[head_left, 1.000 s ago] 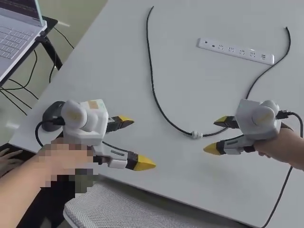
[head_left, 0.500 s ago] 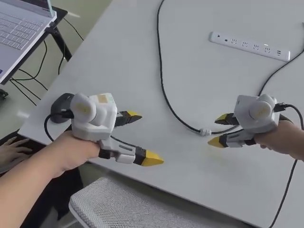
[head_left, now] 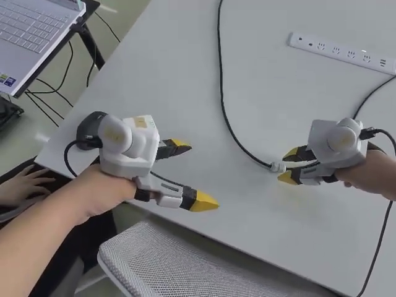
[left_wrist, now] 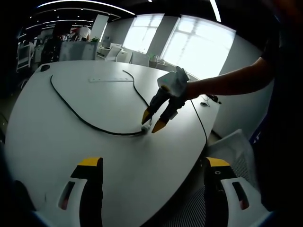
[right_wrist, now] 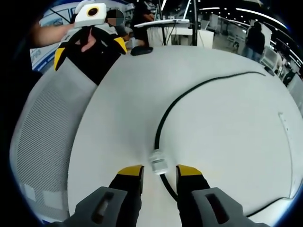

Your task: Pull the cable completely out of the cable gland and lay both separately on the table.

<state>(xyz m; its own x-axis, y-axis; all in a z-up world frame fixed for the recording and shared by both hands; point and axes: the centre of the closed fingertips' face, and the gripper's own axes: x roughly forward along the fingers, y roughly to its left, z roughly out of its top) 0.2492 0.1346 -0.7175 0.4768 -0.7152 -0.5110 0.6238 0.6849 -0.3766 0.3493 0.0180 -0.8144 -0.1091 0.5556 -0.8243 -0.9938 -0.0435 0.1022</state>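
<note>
A long black cable (head_left: 224, 105) curves across the white table (head_left: 161, 74) and passes through a small white cable gland (head_left: 278, 166). My right gripper (head_left: 288, 166) has come up to the gland from the right. In the right gripper view the gland (right_wrist: 157, 162) lies between the yellow tips of my right gripper (right_wrist: 160, 171), which stands open with a narrow gap on each side. My left gripper (head_left: 193, 174) hovers wide open over the table's near edge, well left of the gland. Seen in the left gripper view, the gland (left_wrist: 146, 127) lies far ahead of the left gripper (left_wrist: 154, 163).
A white power strip (head_left: 340, 52) lies at the far right of the table. A black mouse (head_left: 90, 124) sits near the left corner, a laptop (head_left: 37, 25) on a side stand beyond. A mesh chair (head_left: 185, 266) stands against the near edge.
My right gripper has moved left to the gland and its jaws have narrowed around it. The left gripper stays open in about the same place. The head camera has shifted.
</note>
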